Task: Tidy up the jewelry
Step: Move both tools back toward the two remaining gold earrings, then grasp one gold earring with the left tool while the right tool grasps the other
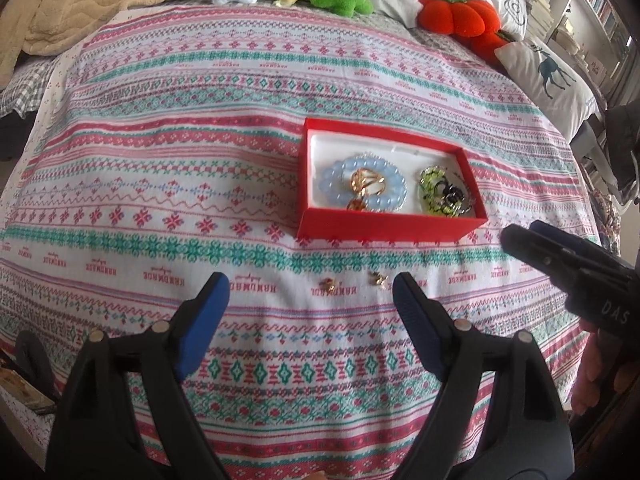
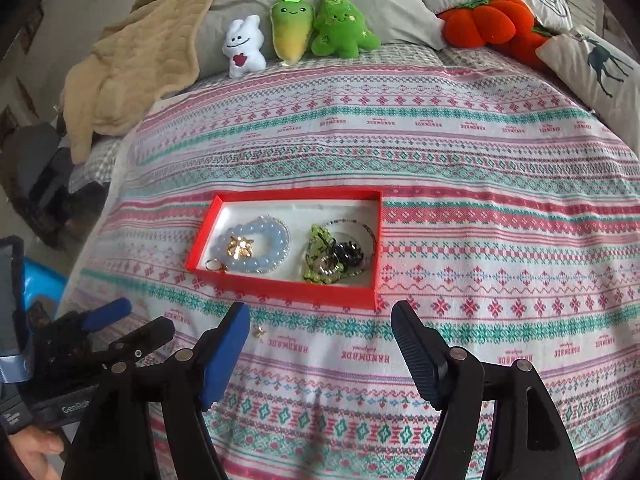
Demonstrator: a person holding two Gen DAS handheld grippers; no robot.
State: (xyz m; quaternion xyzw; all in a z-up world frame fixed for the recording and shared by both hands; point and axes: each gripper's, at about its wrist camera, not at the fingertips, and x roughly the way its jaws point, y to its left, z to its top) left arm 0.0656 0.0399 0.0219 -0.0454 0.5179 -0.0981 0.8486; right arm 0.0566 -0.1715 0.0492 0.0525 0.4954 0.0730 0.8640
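Observation:
A red jewelry box lies open on the patterned bedspread. It holds a pale blue bead bracelet with gold pieces inside its ring, and a green and black bead bracelet. Two small gold pieces lie on the cloth in front of the box, one with a red stone and one plain. My left gripper is open and empty just behind them. My right gripper is open and empty in front of the box; it shows at the right in the left wrist view.
Plush toys stand along the far edge of the bed: white, yellow-green, green, and an orange pumpkin. A beige blanket lies at the far left. Pillows lie at the right.

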